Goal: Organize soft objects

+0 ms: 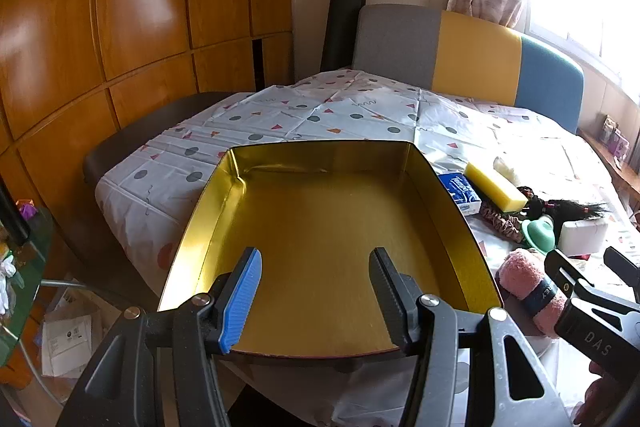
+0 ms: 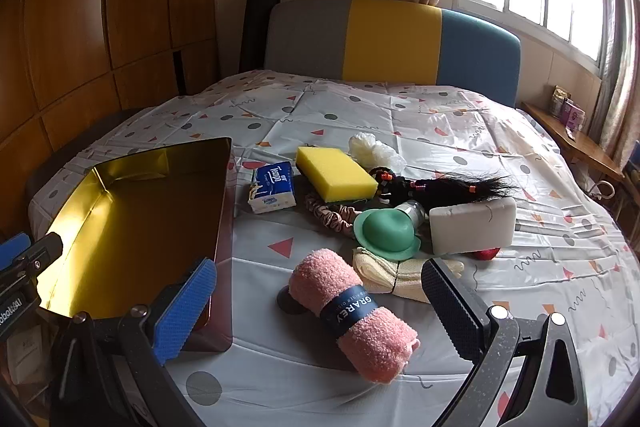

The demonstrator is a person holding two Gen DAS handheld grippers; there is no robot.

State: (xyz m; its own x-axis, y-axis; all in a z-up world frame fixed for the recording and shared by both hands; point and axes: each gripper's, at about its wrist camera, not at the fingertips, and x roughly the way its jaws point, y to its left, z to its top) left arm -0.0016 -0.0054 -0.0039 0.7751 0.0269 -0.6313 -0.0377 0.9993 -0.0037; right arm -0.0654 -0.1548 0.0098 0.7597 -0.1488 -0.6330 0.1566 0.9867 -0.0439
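A gold-lined tin box (image 1: 320, 227) lies open and empty on the bed; it also shows in the right wrist view (image 2: 132, 227). My left gripper (image 1: 316, 267) is open and empty over its near edge. My right gripper (image 2: 316, 291) is open around a rolled pink towel (image 2: 356, 315) with a dark band, without touching it; the towel also shows in the left wrist view (image 1: 528, 287). Beyond lie a yellow sponge (image 2: 336, 173), a tissue pack (image 2: 272, 189), a white sponge block (image 2: 472, 227), a green dome (image 2: 386, 233), a scrunchie (image 2: 332, 217), black hair (image 2: 448, 185), cream cloth (image 2: 400, 275) and a white puff (image 2: 372, 149).
The bed has a patterned plastic sheet (image 2: 360, 107) and a grey, yellow and blue headboard (image 2: 392, 39). A wooden wardrobe (image 1: 120, 27) stands to the left. A shelf (image 2: 572, 139) runs under the window at right. Papers (image 1: 68, 335) lie on the floor at left.
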